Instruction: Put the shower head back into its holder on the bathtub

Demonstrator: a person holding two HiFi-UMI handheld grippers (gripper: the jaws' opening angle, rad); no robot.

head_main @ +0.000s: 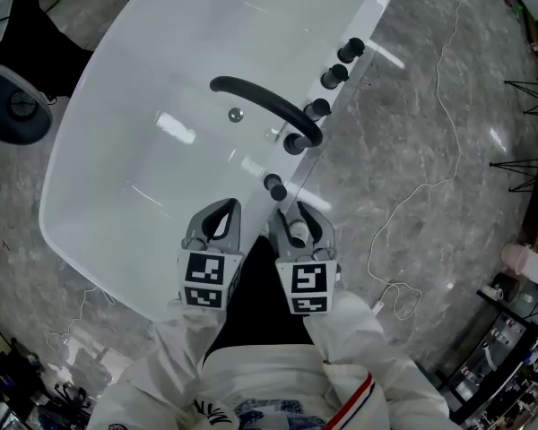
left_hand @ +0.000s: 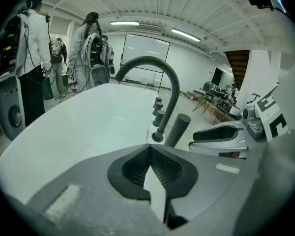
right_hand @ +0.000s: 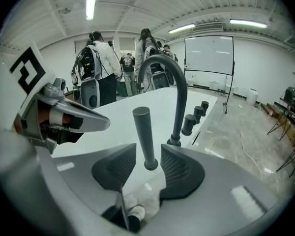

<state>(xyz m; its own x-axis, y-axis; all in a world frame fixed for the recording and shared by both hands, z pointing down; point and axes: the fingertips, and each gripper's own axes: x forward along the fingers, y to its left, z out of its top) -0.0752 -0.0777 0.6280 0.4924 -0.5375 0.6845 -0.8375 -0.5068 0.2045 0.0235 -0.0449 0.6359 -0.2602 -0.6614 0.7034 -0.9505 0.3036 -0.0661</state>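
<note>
The dark rod-shaped shower head (head_main: 274, 186) stands upright in its holder on the rim of the white bathtub (head_main: 117, 177), just before the curved dark faucet (head_main: 260, 101). In the right gripper view the shower head (right_hand: 144, 132) rises just beyond my right gripper (right_hand: 147, 150), whose jaws are open and whose pads do not touch it. My left gripper (left_hand: 150, 147) is shut on nothing and hovers over the tub's near rim, with the shower head (left_hand: 177, 128) ahead on its right. In the head view the left gripper (head_main: 217, 211) and right gripper (head_main: 291, 215) sit side by side.
Three dark knobs (head_main: 334, 76) line the tub rim beyond the faucet. A drain (head_main: 235, 114) lies in the tub floor. A white cable (head_main: 412, 195) trails over the marble floor on the right. People with equipment (right_hand: 103, 63) stand past the tub's far end.
</note>
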